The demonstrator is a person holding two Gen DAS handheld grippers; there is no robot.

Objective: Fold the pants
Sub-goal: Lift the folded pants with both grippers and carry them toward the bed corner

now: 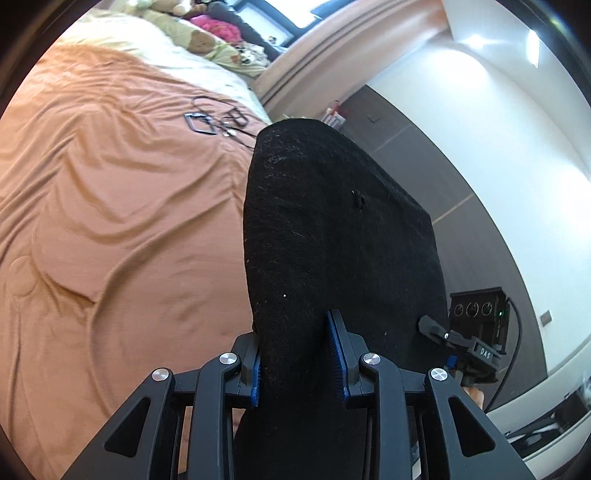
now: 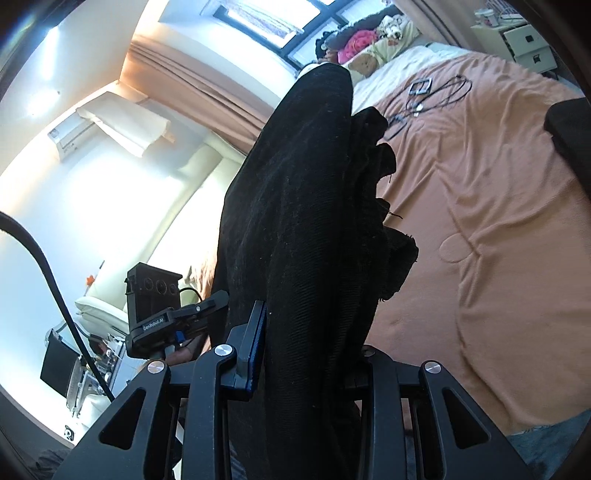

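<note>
Black pants [image 1: 332, 229] hang pinched in your left gripper [image 1: 300, 358] and right gripper [image 2: 306, 347]; keep both level, lowering toward the orange bedspread [image 1: 110, 206] at ten o'clock.

A big bed with an orange blanket [image 1: 110, 206] fills the room ahead of the grippers. The blanket has many wrinkles. Far ahead on it lie black cables [image 2: 443, 90] and a small flat frame [image 2: 421, 86]. Past those are a white sheet [image 1: 177, 55] and soft toys [image 1: 199, 40] by the pillows. Behind the bed is a window [image 2: 280, 22] with bright light and an orange curtain [image 2: 207, 85]. The walls [image 1: 480, 110] are white. The floor [image 1: 454, 192] is dark grey. A white drawer box [image 2: 524, 40] stands beside the bed.
</note>
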